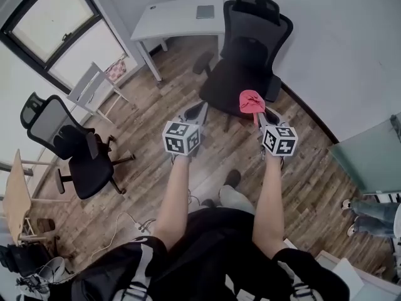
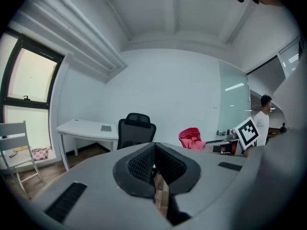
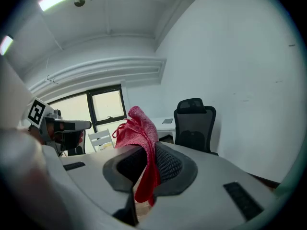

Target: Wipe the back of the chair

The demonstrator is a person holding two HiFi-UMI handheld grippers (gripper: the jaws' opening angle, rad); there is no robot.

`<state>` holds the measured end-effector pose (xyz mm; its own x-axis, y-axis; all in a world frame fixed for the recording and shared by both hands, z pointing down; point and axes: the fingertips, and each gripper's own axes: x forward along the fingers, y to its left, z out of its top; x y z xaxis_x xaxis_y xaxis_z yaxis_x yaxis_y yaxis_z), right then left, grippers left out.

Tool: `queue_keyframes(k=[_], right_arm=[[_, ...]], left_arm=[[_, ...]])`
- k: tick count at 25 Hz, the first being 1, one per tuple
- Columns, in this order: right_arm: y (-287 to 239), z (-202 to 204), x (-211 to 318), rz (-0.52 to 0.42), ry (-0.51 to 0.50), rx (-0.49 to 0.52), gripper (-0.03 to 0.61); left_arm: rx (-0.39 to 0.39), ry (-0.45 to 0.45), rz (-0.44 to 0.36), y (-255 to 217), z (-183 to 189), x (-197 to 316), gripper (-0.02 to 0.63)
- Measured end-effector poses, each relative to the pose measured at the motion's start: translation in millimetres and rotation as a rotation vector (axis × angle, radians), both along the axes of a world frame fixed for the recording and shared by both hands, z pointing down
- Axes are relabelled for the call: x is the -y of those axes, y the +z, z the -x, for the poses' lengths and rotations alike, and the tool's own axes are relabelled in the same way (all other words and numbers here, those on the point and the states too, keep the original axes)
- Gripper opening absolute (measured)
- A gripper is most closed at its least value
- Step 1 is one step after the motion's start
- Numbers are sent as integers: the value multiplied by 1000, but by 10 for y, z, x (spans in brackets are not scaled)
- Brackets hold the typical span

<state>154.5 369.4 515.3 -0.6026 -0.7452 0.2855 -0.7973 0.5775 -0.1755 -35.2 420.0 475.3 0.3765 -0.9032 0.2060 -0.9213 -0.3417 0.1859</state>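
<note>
At the far left a second black chair (image 1: 75, 149) stands on the wooden floor (image 1: 150, 130), with a white folding chair (image 1: 94, 93) beyond it by the window (image 1: 53, 24). A white surface (image 1: 172, 17) against the wall carries a flat grey pad (image 1: 205, 11). Just right of it stands the black office chair (image 1: 250, 42), facing the person. Its seat is nearer and its back is on the far side close to the wall, so the seat lies between the grippers and the back. The left gripper (image 1: 195, 113) hangs near the seat's front edge, clenched on nothing. The right gripper (image 1: 262, 115), beside it, is grasping a red cloth (image 1: 250, 100). At the far right a bystander's legs (image 1: 369, 212) stand by a glass panel (image 1: 369, 155).
</note>
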Motion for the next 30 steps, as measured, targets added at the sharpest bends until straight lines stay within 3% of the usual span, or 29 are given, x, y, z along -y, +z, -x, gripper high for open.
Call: queue_keyframes(k=[15,30], right_arm=[[-111,-394,1265,4,18,69,66],[27,-799,1672,27,61,65,66]], left_arm=[[52,26,-2,-137,-454,1250,25],[40,69,-1,-112,-843,1804,25]])
